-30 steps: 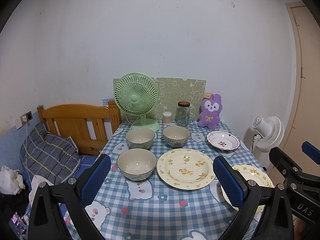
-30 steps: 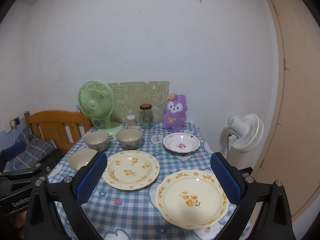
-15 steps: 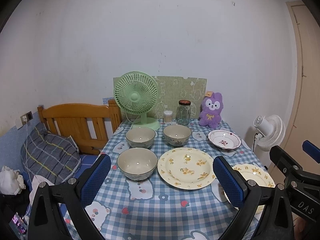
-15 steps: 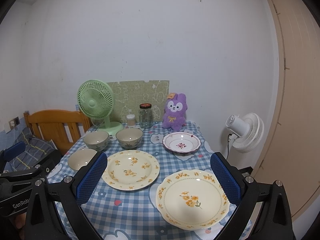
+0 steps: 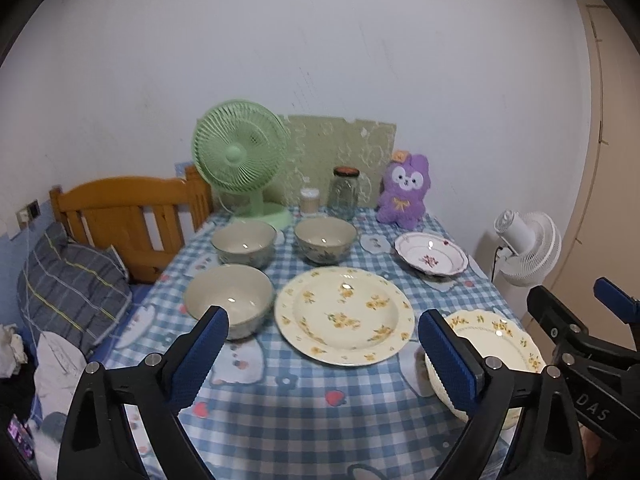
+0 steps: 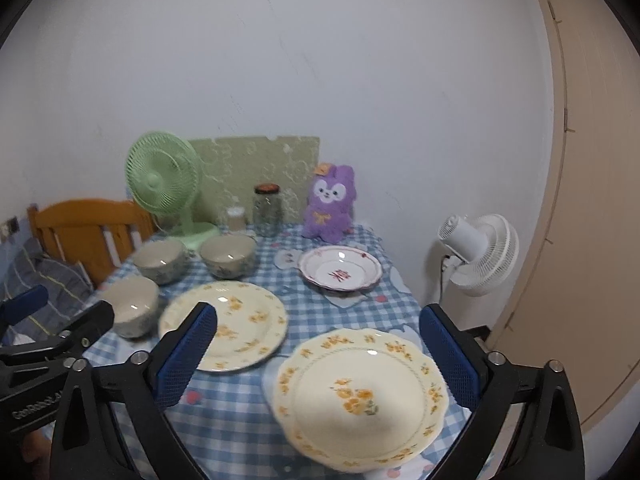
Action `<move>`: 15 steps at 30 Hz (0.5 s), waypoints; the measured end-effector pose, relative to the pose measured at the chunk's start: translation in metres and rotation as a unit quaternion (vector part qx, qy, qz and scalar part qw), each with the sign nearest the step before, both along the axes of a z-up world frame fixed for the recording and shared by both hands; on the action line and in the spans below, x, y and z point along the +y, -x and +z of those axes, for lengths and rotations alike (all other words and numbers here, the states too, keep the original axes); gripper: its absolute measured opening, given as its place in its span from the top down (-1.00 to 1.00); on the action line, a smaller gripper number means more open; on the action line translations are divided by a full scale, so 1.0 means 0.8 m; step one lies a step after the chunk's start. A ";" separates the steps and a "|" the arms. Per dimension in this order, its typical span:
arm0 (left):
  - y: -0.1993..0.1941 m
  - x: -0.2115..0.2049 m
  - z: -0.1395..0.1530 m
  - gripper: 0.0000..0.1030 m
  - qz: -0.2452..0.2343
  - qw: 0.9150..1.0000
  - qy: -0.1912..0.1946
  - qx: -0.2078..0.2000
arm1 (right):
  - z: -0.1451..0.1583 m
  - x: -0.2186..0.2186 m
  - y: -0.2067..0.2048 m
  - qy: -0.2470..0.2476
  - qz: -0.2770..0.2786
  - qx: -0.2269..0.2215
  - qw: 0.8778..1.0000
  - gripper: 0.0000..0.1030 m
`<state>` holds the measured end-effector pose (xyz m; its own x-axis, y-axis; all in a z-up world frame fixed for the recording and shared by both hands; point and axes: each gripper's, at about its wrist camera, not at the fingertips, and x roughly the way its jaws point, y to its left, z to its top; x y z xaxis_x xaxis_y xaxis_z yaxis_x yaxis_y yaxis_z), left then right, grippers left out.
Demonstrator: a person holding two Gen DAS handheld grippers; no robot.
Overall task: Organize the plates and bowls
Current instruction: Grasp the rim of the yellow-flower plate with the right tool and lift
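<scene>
Table (image 5: 280, 400), blue checked cloth. On it: three bowls (image 5: 228, 300), two yellow-flowered plates (image 5: 344, 316), red-flowered plate (image 5: 431, 254), green fan (image 5: 240, 156), jar (image 5: 343, 192), small container (image 5: 310, 199), purple plush (image 5: 402, 192).

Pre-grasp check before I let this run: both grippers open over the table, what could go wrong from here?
1. The scalloped yellow plate sits at the near right corner of the table; a nudge from the open right gripper may push it off the edge.
2. The left gripper and right gripper work close together, so the two may collide over the round yellow plate.
3. The three bowls stand close; lifting one may knock another.
</scene>
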<state>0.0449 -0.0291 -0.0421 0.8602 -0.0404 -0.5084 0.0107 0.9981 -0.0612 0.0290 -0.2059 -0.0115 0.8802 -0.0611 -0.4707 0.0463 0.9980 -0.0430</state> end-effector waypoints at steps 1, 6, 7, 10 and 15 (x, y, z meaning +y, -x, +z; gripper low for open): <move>-0.006 -0.004 -0.007 -0.87 -0.002 1.000 -0.002 0.005 | -0.008 -0.003 -0.006 0.000 0.002 0.004 1.000 -0.93; -0.030 -0.014 -0.043 -0.84 0.006 1.000 0.002 0.025 | -0.043 -0.019 -0.031 -0.003 0.009 0.022 1.000 -0.93; -0.034 -0.017 -0.050 -0.84 0.007 1.000 0.003 0.028 | -0.051 -0.023 -0.037 -0.006 0.010 0.028 1.000 -0.93; -0.047 -0.027 -0.071 -0.84 0.006 0.999 -0.001 0.044 | -0.074 -0.032 -0.054 -0.016 0.005 0.052 0.999 -0.93; -0.069 -0.047 -0.103 -0.78 -0.004 0.997 -0.002 0.080 | -0.106 -0.050 -0.076 -0.029 0.001 0.089 0.996 -0.92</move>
<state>0.1001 -0.0663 -0.1241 0.7671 -0.0457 -0.6399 0.0097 0.9982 -0.0596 0.0897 -0.2455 -0.0966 0.7822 -0.0271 -0.6224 0.0403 0.9992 0.0071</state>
